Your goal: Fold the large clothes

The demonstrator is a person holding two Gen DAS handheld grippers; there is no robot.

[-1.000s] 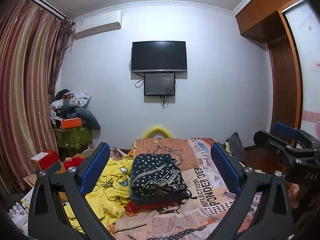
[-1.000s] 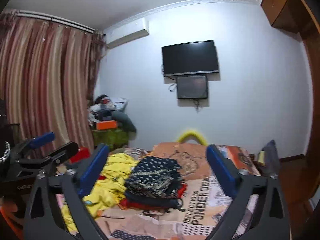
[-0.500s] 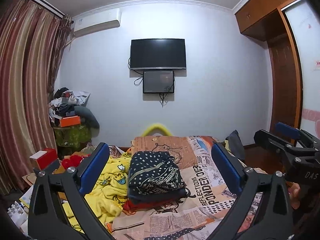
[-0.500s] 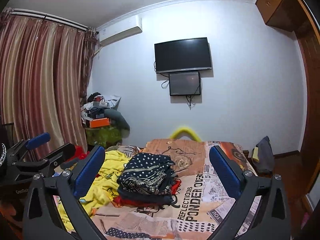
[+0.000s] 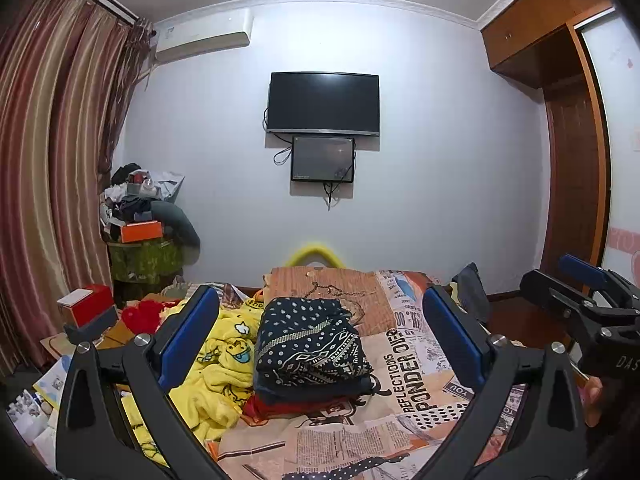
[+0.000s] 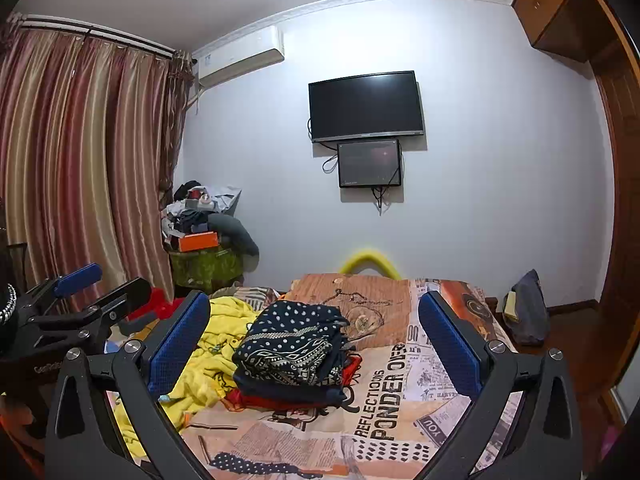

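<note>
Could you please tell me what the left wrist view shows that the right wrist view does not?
Only the left wrist view shows the red box with a white top by the curtain and the open right gripper at its right edge. Only the right wrist view shows the open left gripper at its left edge. Both show the folded navy patterned stack on the printed bedspread, the yellow garment beside it, and the wall television.
</note>
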